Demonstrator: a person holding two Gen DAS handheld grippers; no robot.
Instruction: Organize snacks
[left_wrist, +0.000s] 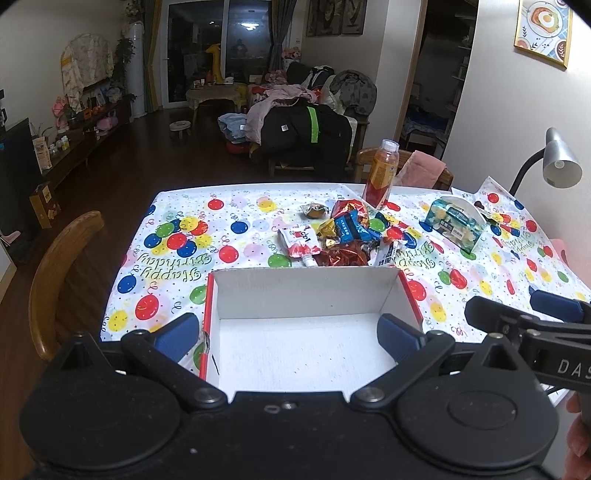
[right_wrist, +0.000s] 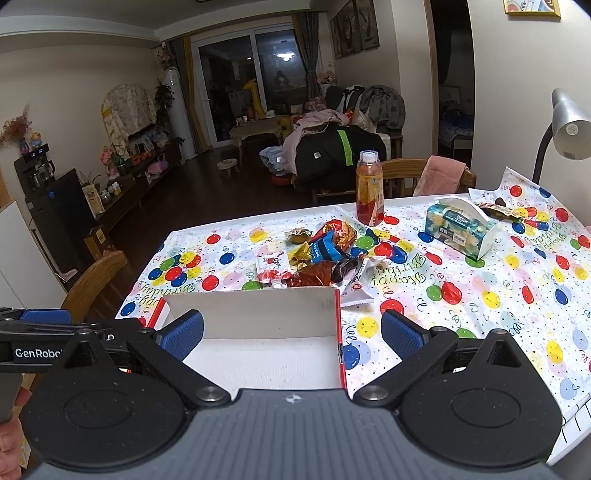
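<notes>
A pile of snack packets (left_wrist: 347, 236) (right_wrist: 321, 258) lies mid-table on the balloon-print cloth, just beyond an empty white box with red sides (left_wrist: 306, 332) (right_wrist: 266, 354). Among the packets are a red-and-white pouch (left_wrist: 301, 242) (right_wrist: 271, 267), a blue packet (left_wrist: 351, 225) and a small round pastry (left_wrist: 314, 211). My left gripper (left_wrist: 290, 336) hangs open over the near part of the box, nothing between its blue pads. My right gripper (right_wrist: 291, 338) is open too, straddling the box's right wall. Each gripper shows at the edge of the other's view.
An orange drink bottle (left_wrist: 382, 173) (right_wrist: 369, 192) stands behind the pile. A tissue pack (left_wrist: 456, 221) (right_wrist: 458, 229) lies to the right, a grey desk lamp (left_wrist: 557, 162) beyond it. Wooden chairs (left_wrist: 62, 273) flank the table. Bare cloth (left_wrist: 177, 236) lies left of the pile.
</notes>
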